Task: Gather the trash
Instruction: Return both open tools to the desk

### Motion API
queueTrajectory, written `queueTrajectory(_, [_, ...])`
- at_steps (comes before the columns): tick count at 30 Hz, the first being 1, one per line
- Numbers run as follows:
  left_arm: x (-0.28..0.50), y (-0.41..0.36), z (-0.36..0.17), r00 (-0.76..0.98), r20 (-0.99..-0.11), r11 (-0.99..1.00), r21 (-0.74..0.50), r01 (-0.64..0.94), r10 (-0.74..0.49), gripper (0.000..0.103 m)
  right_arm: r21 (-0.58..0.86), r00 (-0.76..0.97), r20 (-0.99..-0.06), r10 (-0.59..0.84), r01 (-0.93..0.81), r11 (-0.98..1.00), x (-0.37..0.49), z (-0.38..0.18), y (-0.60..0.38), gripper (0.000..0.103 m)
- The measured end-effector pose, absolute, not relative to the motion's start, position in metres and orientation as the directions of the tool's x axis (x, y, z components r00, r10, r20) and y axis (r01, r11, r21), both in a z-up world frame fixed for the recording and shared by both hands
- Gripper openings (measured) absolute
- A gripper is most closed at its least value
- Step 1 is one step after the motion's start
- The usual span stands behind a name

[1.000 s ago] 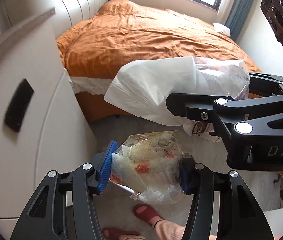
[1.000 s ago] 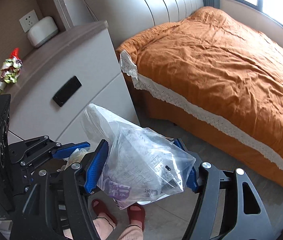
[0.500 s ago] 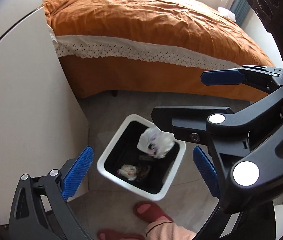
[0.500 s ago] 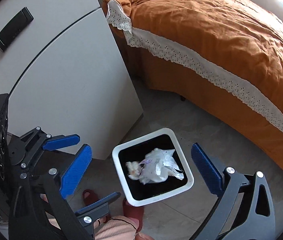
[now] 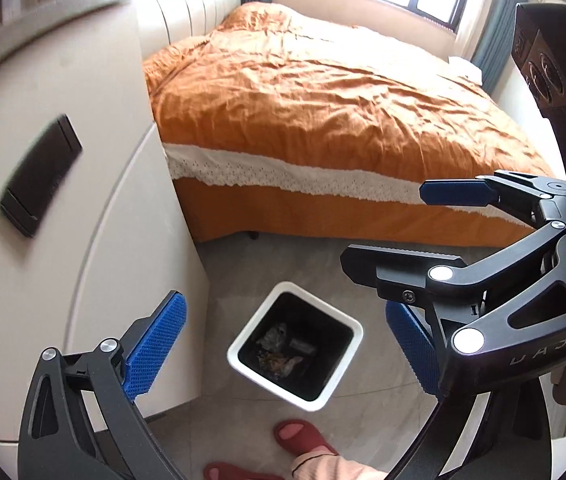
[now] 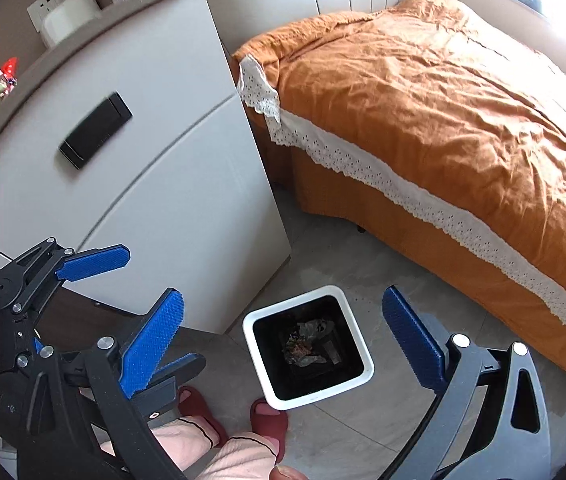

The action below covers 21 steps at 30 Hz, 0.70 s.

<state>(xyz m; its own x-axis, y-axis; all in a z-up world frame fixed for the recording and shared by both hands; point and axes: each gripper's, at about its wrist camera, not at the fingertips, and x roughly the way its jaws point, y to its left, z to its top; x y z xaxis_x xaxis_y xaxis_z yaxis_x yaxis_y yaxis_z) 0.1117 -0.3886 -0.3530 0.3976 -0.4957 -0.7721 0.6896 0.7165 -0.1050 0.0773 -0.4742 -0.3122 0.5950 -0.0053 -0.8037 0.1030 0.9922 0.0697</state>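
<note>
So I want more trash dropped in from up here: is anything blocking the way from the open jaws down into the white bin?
Nothing visible does. The bin stands open-topped on the floor below both the left gripper and the right gripper, with only trash at its bottom.

Left gripper (image 5: pixel 283 348) tilted steeply downward, jaws spread wide, nothing between blue pads (image 5: pixel 155 344). Right gripper (image 6: pixel 283 340) beside it at matching downward tilt, jaws equally wide, empty. Right gripper crosses right side of left view. Person's feet in red slippers (image 6: pixel 269 420) below both sets of jaws, trouser cuffs visible.
</note>
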Motion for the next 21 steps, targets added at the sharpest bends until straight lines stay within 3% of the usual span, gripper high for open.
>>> queueTrajectory(10, [0.094, -0.339, -0.232, 0.576, -0.663, 0.794, -0.046, 0.606, -0.478, 0.098, -0.015, 0.749, -0.662, 0.017, -0.036, 0.999, 0.077, -0.194, -0.424, 0.099])
queueTrajectory(21, [0.098, -0.225, -0.170, 0.749, -0.596, 0.921, 0.041, 0.387, -0.289, 0.098, -0.053, 0.794, -0.572, 0.205, -0.285, 0.957, 0.102, -0.136, -0.328, 0.099])
